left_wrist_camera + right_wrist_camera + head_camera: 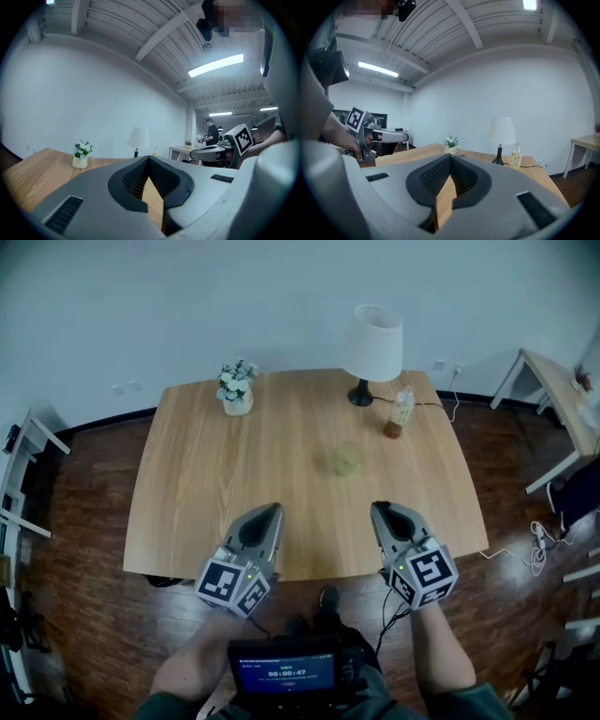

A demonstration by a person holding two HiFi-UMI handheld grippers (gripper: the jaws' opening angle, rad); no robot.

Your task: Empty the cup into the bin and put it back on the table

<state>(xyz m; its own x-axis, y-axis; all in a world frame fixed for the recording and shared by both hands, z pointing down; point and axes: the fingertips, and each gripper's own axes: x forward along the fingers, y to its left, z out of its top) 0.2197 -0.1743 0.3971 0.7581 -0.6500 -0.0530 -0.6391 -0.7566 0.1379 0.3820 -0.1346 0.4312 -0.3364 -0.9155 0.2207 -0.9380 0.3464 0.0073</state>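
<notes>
Cup (pixel 346 459) in head view only | left claw (pixel 276 509), right claw (pixel 378 508) closed, empty

cup (pixel 346 459) on table (pixel 234 493) centre; lamp (pixel 370 348), bottle (pixel 401 409) behind; flower vase (pixel 236 390) back left

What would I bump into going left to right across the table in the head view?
small white pot of flowers → see-through yellowish cup → clear plastic bottle

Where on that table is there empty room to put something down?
The left half of the table, in front of the flowers, is bare. The far right corner is crowded: lamp and bottle, with the cup just before them.
</notes>
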